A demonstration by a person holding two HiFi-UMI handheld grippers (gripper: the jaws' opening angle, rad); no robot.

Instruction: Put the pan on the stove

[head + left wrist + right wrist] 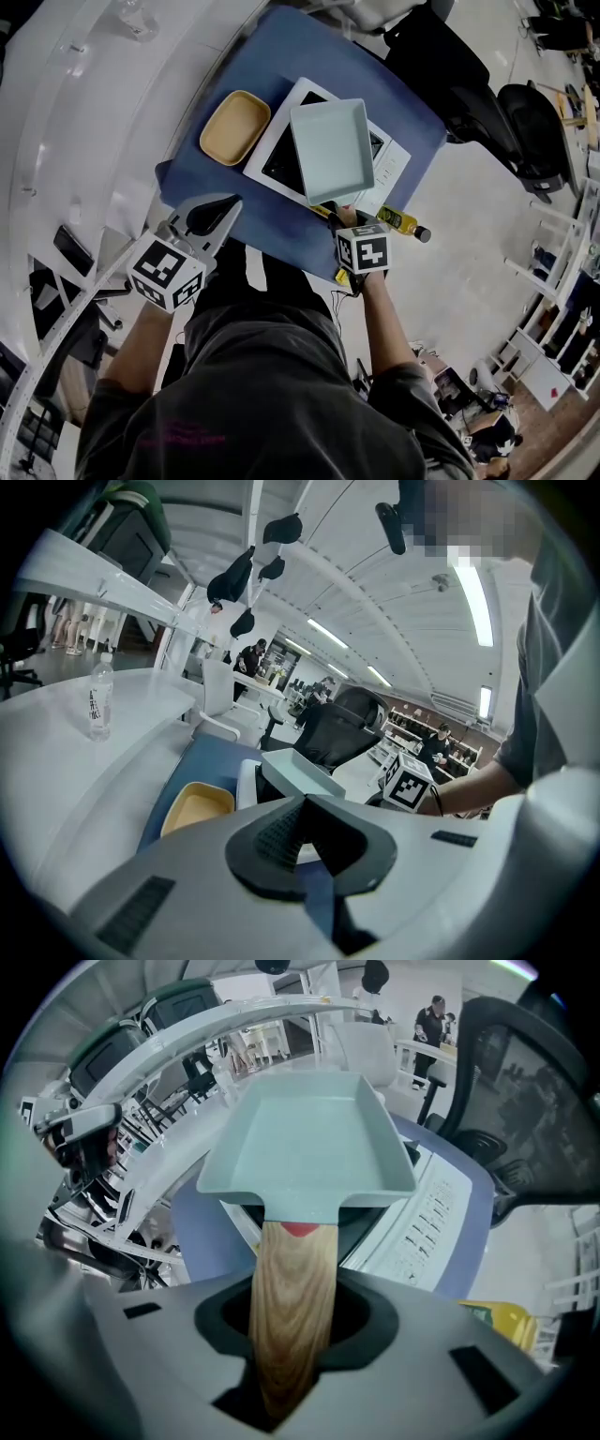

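Note:
A pale teal square pan [331,150] with a wooden handle [292,1288] lies over the black glass of the white stove [392,169]. Whether its bottom touches the glass I cannot tell. My right gripper [342,217] is shut on the handle, just off the stove's near edge. In the right gripper view the pan [314,1138] fills the middle, with the stove's control panel [427,1218] to its right. My left gripper [225,211] hangs at the near left corner of the blue mat [309,47], jaws shut and holding nothing. In the left gripper view the pan [295,772] shows beyond them.
A yellow dish [234,127] sits on the mat left of the stove. A yellow oil bottle [403,223] lies at the mat's near right edge, close to my right gripper. A water bottle [98,700] stands on the white curved table. A black chair [441,66] stands behind.

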